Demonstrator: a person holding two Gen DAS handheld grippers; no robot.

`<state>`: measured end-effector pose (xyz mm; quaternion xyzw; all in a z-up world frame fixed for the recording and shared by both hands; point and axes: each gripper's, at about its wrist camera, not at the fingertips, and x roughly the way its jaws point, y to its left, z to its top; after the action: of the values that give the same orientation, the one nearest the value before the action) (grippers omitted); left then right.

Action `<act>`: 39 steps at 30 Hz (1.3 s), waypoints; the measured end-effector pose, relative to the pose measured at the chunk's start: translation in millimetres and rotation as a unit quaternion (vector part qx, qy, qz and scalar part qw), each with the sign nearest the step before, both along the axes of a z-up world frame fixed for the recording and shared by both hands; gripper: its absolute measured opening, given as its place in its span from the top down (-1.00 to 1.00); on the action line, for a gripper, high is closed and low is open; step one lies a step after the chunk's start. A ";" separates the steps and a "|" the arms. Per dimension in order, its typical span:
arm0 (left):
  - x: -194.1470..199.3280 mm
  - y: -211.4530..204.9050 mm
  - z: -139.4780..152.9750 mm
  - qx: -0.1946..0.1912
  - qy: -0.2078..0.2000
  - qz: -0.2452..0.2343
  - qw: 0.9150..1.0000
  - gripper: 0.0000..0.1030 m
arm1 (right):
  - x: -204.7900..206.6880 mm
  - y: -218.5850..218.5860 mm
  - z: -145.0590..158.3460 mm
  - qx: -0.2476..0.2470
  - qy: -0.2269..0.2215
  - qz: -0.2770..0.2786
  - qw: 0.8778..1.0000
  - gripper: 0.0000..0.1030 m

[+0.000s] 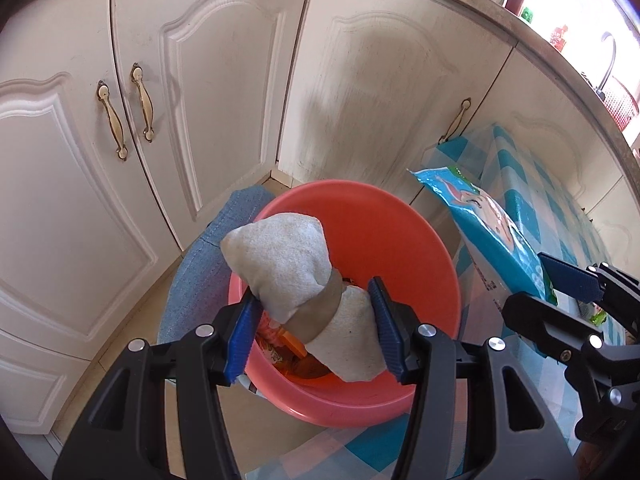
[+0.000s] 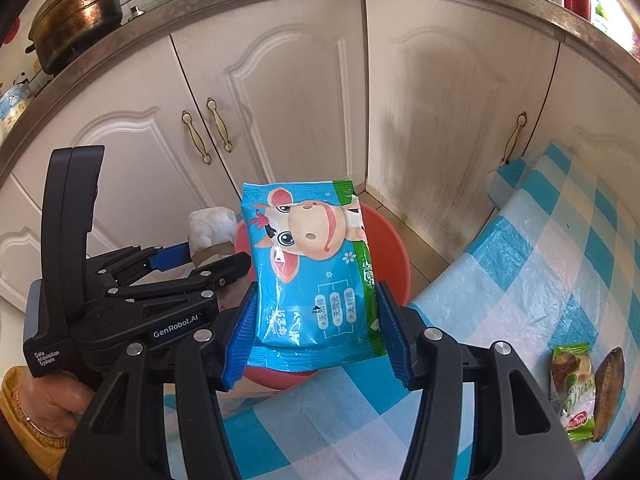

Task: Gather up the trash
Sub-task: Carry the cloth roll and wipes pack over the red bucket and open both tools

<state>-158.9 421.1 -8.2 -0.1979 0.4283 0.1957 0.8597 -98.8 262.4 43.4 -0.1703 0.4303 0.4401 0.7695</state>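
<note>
The white bundle (image 1: 298,280), taped at its middle, runs lengthwise from the left tool (image 1: 316,338) up and away, tilted left, over the red basin (image 1: 420,240). The left tool is clenched on its near end, both blue pads pressing its sides. The blue packet (image 2: 310,268) stands upright, long axis pointing away from the right tool (image 2: 314,334), which grips its lower edges half-wide, above the basin's rim. A green wrapper (image 2: 572,390) lies on the checked desk (image 2: 540,260).
</note>
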 end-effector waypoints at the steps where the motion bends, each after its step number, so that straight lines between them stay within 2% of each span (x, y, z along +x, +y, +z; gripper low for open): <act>1: 0.4 -0.6 -0.7 0.000 0.001 -0.001 1.000 -0.06 | 0.5 0.5 -0.2 -0.001 0.000 -0.001 1.000 -0.10; 9: 6.5 -5.2 -6.3 0.012 0.019 -0.010 1.000 -0.07 | 2.5 6.2 -2.2 -0.002 0.005 0.001 1.000 -0.10; 34: 20.9 -5.3 -26.6 0.010 0.053 -0.018 0.998 -0.10 | 8.5 16.9 -13.0 -0.007 0.015 0.006 1.000 -0.16; 36: 23.1 -4.5 -29.8 0.011 0.059 -0.017 0.998 -0.22 | 10.1 16.6 -13.4 -0.004 0.020 0.007 1.000 -0.19; 37: 24.0 -4.3 -31.2 0.012 0.063 -0.017 0.998 -0.29 | 11.0 14.8 -12.2 0.004 0.025 0.009 1.000 -0.28; 38: 24.7 -3.7 -32.4 0.014 0.068 -0.014 0.998 -0.51 | 11.3 13.2 -10.5 0.009 0.025 0.009 1.000 -0.33; 39: 24.8 -2.6 -33.4 0.016 0.070 -0.010 0.997 -0.61 | 12.0 10.6 -7.4 0.013 0.018 0.005 1.000 -0.42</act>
<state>-134.1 418.5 -41.6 -0.1659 0.4867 0.2069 0.8323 -86.8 273.0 36.0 -0.1543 0.4376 0.4529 0.7613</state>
